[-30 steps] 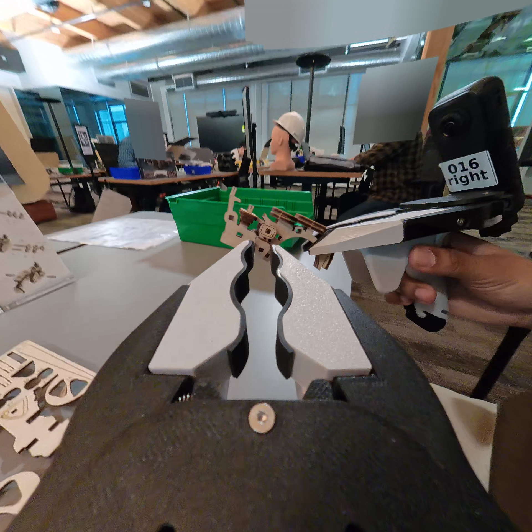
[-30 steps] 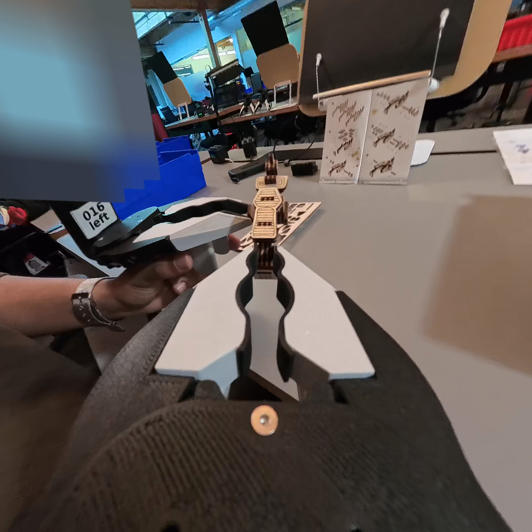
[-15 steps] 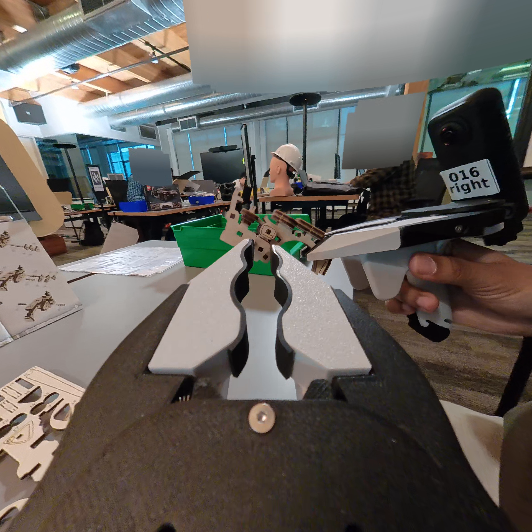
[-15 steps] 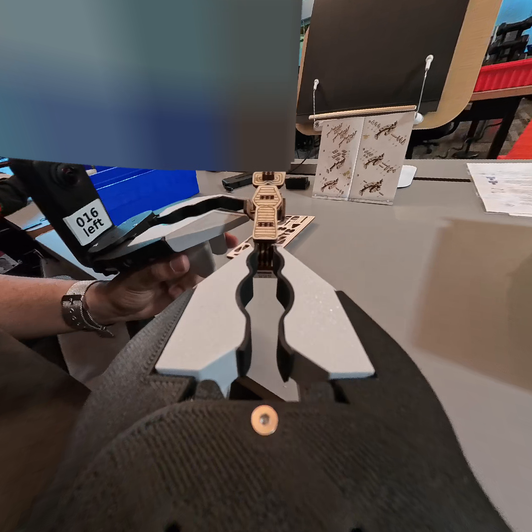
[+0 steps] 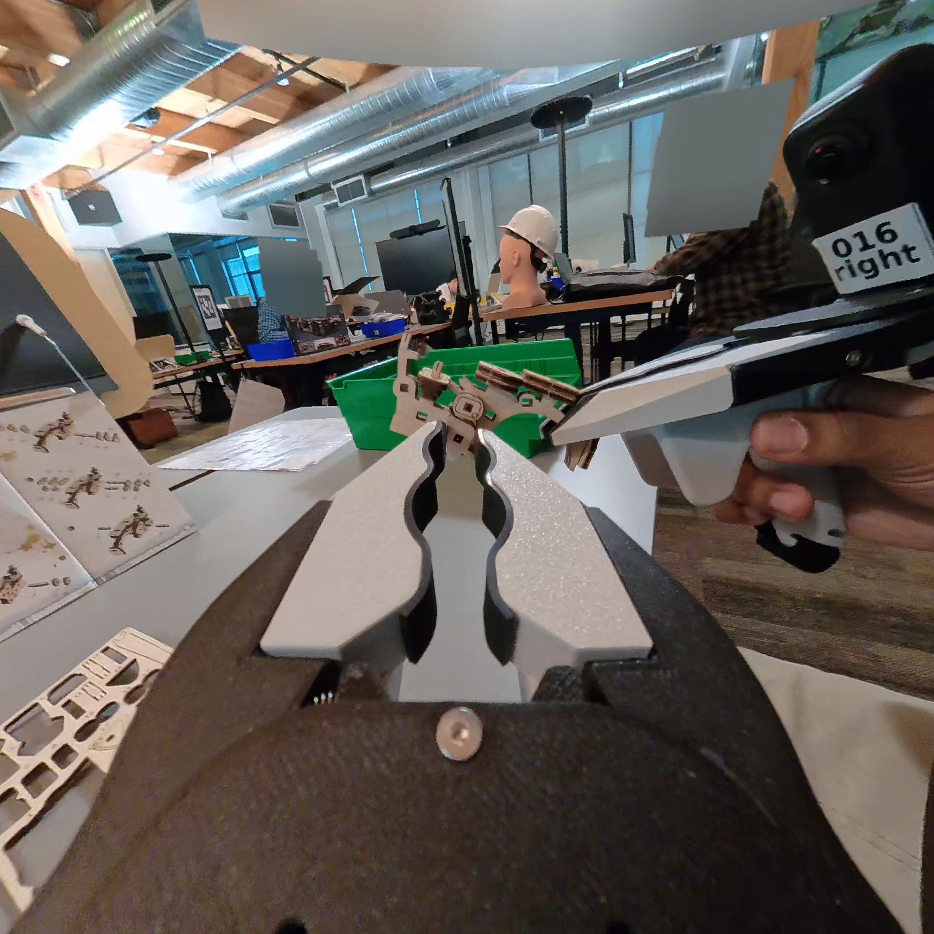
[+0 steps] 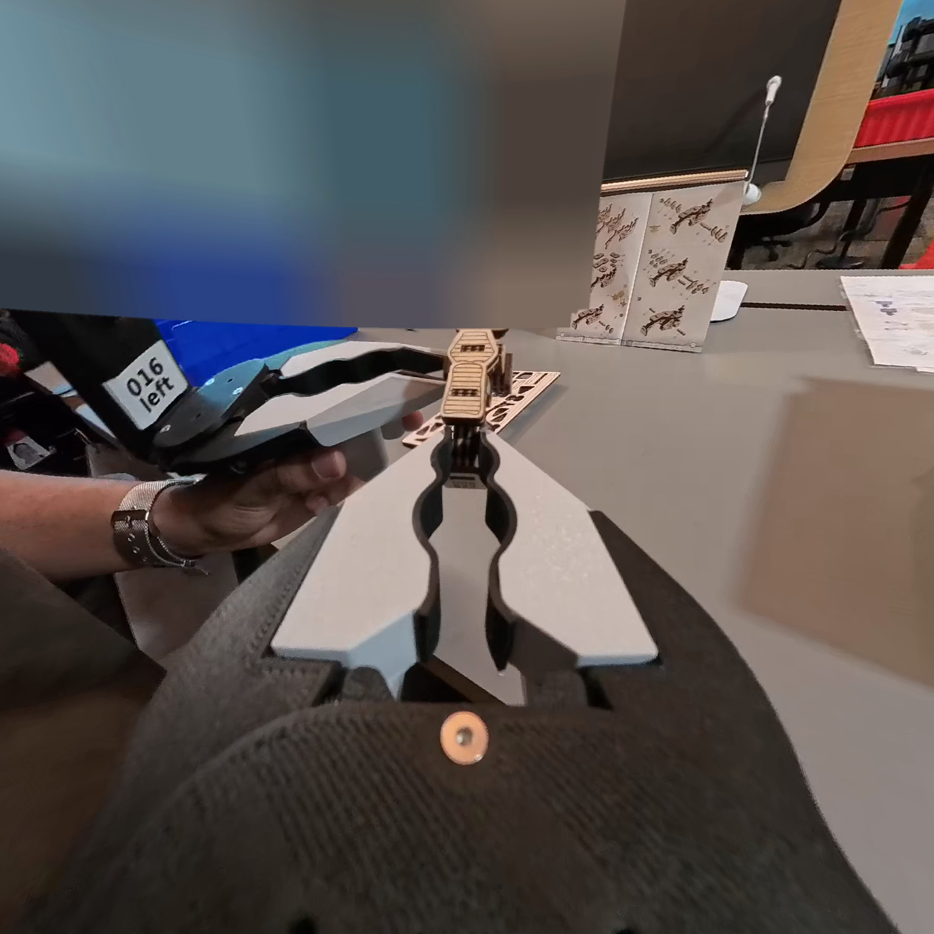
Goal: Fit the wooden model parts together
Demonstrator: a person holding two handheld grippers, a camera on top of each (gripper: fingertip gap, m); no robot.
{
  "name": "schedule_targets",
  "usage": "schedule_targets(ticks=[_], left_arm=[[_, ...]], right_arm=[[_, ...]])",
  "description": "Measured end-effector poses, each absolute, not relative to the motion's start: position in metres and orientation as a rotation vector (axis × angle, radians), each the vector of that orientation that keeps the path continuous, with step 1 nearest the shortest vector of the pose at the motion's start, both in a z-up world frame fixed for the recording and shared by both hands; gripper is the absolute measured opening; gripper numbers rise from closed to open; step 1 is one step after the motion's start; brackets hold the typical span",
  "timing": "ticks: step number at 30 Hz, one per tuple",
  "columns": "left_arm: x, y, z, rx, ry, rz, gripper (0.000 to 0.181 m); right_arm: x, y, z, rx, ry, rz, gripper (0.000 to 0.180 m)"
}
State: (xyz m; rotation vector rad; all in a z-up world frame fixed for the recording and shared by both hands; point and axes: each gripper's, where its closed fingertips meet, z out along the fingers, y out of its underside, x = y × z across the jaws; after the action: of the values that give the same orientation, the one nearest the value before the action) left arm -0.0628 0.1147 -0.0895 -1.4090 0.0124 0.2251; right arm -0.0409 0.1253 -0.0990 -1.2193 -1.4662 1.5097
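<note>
While both your claws clamp the pale laser-cut plywood model (image 5: 475,404) in mid-air, your left gripper (image 5: 459,442) pinches its lower tab just ahead of its tips, and your right gripper (image 6: 462,445) grips the far end. Twisting them apart could probably snap the thin joints; seating looks unclear.

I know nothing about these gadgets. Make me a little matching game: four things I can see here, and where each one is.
1 wooden model
2 green bin
3 punched-out parts sheet
4 instruction sheets

a flat on the table, near left in the left wrist view
b held between both grippers
c standing upright on the table
d behind the model

Pairs: 1-b, 2-d, 3-a, 4-c
</note>
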Motion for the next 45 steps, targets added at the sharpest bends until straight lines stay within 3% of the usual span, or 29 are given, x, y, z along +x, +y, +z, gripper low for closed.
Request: schedule_targets(ticks=[7,20,29,35,39,41,45], left_arm=[[-0.064,0.115,-0.09,-1.411,-0.033,0.143,0.008],[-0.069,0.118,-0.101,-1.48,-0.096,0.155,0.008],[-0.064,0.121,-0.108,-1.529,-0.076,0.165,0.019],[-0.069,0.117,-0.102,-1.492,-0.119,0.123,0.031],[-0.074,0.112,-0.091,-1.4,-0.221,-0.142,0.042],[-0.068,0.109,-0.082,-1.349,-0.212,-0.325,0.06],[-0.046,0.108,-0.09,-1.422,-0.08,-0.609,0.067]], right_arm=[[-0.04,0.123,-0.099,-1.236,-1.466,1.581,0.008],[-0.044,0.127,-0.109,-1.638,-1.181,2.179,0.009],[-0.045,0.132,-0.113,-1.721,-1.074,2.281,0.008],[-0.044,0.138,-0.11,-1.704,-1.064,2.307,0.008],[-0.037,0.139,-0.101,-1.6,-1.158,2.377,0.009],[-0.034,0.14,-0.099,-1.549,-1.245,2.392,0.008],[-0.021,0.132,-0.102,-1.417,-1.554,2.362,0.008]])
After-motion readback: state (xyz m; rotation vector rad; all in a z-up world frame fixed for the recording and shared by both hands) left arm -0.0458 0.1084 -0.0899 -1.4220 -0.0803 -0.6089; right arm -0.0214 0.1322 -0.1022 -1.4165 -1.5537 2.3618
